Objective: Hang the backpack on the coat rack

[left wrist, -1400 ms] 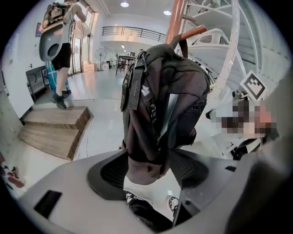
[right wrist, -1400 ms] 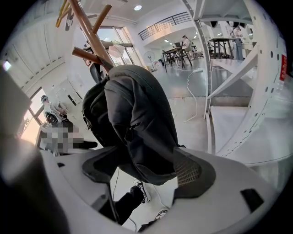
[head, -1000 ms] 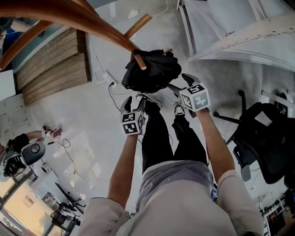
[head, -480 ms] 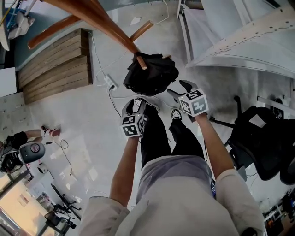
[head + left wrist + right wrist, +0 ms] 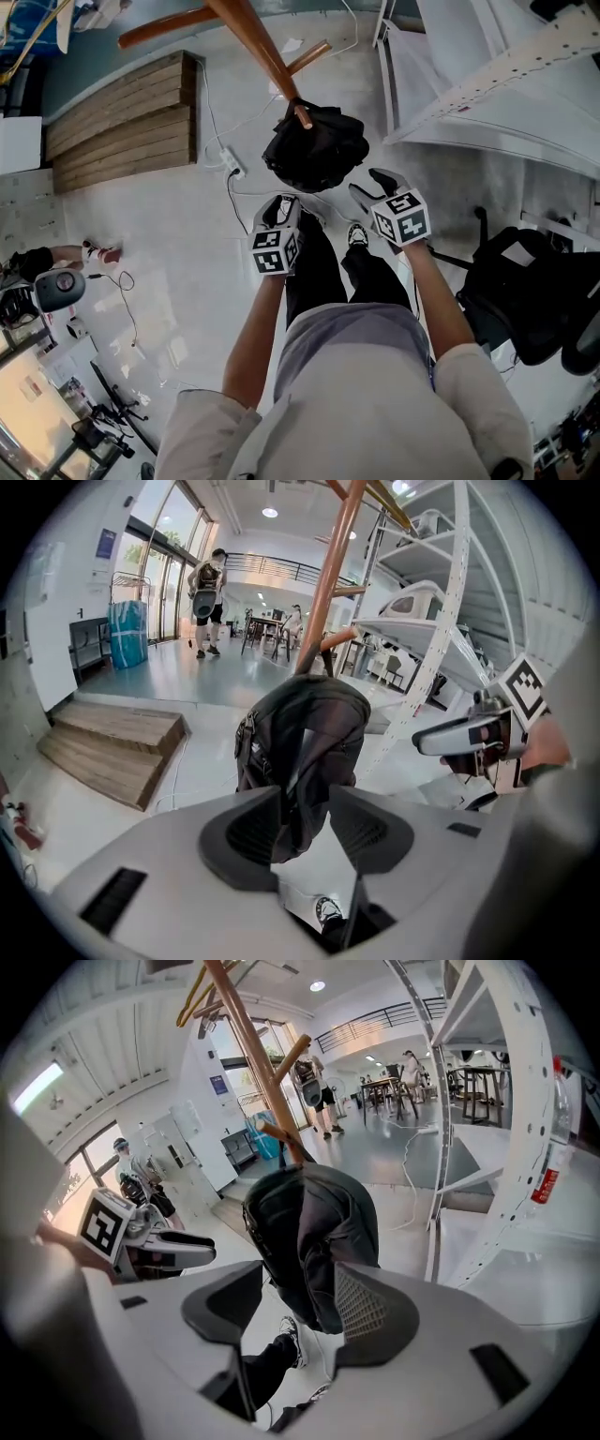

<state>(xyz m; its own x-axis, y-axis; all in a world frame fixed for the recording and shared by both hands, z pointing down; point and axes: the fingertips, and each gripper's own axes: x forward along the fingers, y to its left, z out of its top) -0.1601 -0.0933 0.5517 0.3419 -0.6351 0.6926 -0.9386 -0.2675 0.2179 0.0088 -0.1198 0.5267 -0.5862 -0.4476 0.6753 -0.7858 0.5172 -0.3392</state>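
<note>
Pale floor (image 5: 169,244) backs a black fabric backpack (image 5: 314,150) hung upright on the brown wooden coat rack (image 5: 258,47), just ahead of both tools. Both the left gripper (image 5: 278,206) and the seemingly nearer right gripper (image 5: 367,183) are empty, jaws half apart, having just been closing.

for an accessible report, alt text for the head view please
A black backpack hangs from a peg of a wooden coat rack, seen from above. Below it in frame, the left hand-held gripper and right hand-held gripper hold nothing, their jaws apart though they have just been closing.
</note>
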